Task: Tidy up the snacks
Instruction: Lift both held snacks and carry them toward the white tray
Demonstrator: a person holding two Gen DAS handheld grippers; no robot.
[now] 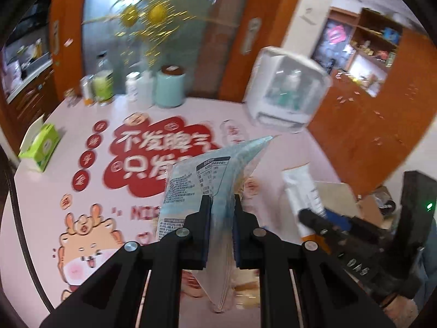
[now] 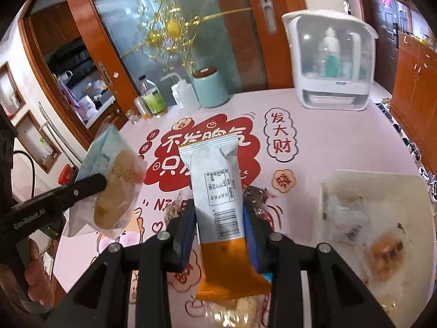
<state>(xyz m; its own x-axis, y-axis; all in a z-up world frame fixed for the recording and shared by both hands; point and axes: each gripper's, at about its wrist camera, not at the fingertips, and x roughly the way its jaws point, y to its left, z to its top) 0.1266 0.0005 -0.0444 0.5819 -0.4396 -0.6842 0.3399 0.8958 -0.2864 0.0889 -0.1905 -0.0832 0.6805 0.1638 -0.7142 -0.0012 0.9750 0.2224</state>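
Above a pink printed table (image 2: 341,136), the left gripper (image 1: 221,205) was clamped tight on a pale blue snack packet (image 1: 196,180) — lifted clear of the tabletop — while the right gripper (image 2: 220,213) pinched a white-and-orange snack bar (image 2: 218,191) upright between its pads. Farther right, a white tray (image 2: 382,180) held blurred wrapped snacks (image 2: 382,251).
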